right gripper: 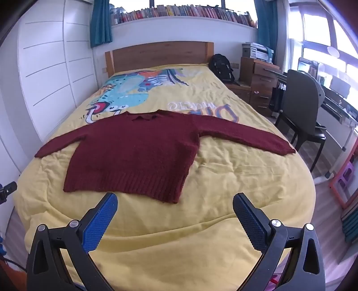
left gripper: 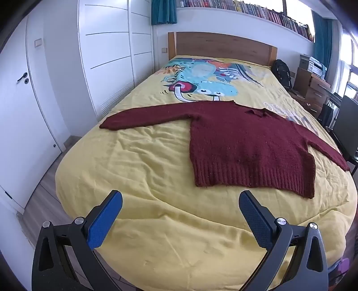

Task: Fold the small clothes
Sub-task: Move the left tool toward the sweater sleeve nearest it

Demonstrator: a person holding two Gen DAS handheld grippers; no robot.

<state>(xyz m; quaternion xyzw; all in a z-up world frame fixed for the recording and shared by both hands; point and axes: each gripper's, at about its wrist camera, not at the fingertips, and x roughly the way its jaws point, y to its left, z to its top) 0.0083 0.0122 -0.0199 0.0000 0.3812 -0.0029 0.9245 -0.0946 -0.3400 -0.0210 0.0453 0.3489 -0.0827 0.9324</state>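
Nearest the left wrist camera, the black two-finger left gripper (left gripper: 180,198) with blue ribbed pads hangs over the foot of the bed, its jaws spread wide with nothing between them, only bare cover showing in the gap; the right gripper (right gripper: 175,200), of the same black and blue make, stands the same way in its own view, jaws far apart and empty, its tips just short of the garment's hem.

Beneath both lies the rumpled yellow bed cover (left gripper: 138,170) printed with a turquoise cartoon dinosaur toward the head end; it drapes over the mattress edges, and a brown wooden headboard (right gripper: 161,54) closes the far end; a white panelled wardrobe (left gripper: 109,51) runs along the left wall.

Spread flat on that cover, about mid-bed and nearer the foot, is the dark red knitted long-sleeved sweater (right gripper: 134,154); its ribbed hem faces the grippers, its neck points to the headboard, and both sleeves stretch out sideways, the right one reaching almost to the bed's edge; neither gripper touches it.

Beside the bed on the right stand a dark office chair (right gripper: 302,112), a wooden drawer unit (right gripper: 259,78), and a black backpack (right gripper: 221,67) leaning near the headboard; a row of books (right gripper: 179,12) lines the high shelf.
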